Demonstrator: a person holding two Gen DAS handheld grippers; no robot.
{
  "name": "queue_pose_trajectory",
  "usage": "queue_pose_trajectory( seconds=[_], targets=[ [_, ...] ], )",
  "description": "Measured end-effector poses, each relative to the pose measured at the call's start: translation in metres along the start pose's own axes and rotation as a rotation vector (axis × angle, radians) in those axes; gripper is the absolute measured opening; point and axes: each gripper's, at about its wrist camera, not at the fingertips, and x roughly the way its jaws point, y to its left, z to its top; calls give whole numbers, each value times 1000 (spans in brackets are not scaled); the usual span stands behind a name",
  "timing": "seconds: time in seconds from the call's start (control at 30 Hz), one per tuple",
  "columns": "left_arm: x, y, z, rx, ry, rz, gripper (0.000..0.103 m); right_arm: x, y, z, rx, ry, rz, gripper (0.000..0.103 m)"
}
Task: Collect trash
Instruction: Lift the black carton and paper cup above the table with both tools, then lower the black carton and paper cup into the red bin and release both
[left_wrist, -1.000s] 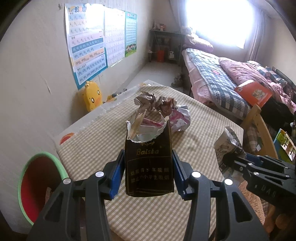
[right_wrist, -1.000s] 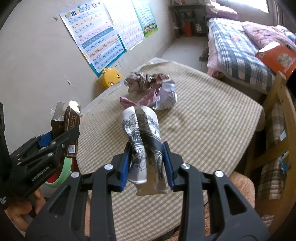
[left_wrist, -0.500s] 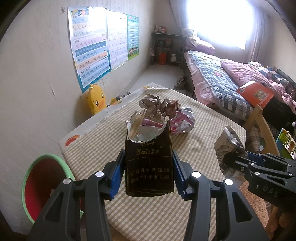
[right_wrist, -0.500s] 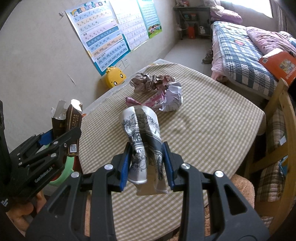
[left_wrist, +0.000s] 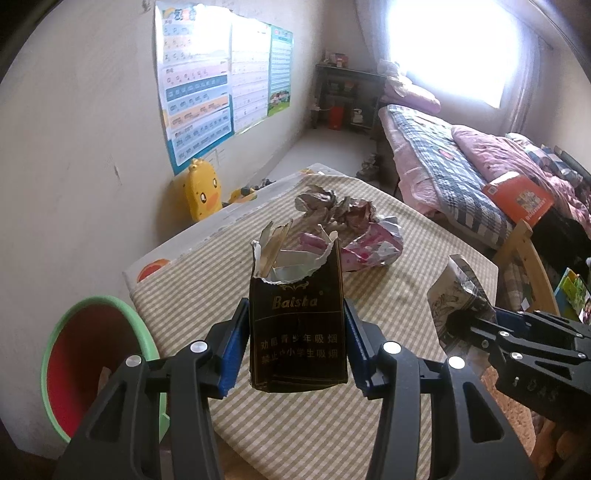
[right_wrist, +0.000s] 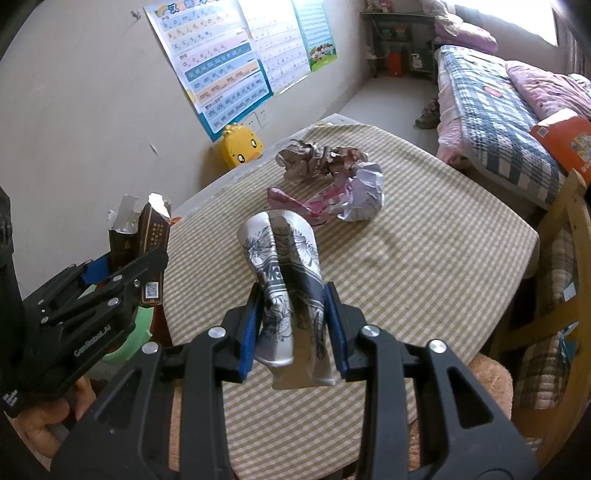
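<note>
You are clamping the pack in the left gripper, the crushed cup in the right gripper; both are looking light, crushable, gripped low.

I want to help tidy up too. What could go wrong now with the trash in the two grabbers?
The torn box is open on top, so foil or scraps might spill if the left gripper tips it before reaching the bin. The crushed cup in the right gripper is squashed and could slip out.
</note>
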Motion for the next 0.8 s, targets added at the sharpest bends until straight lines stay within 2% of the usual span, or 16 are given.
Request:
queue_pose_trajectory(
  seconds=[0.4, 0.8],
  targets=[
    [-1, 38, -4, -73, -2, 52, 45, 10, 36, 15, -68, -2, 45, 33],
    [-8, 92, -10, -159, -7, 182, 45, 25, 84, 24, -154, 8, 123, 33]
  ],
)
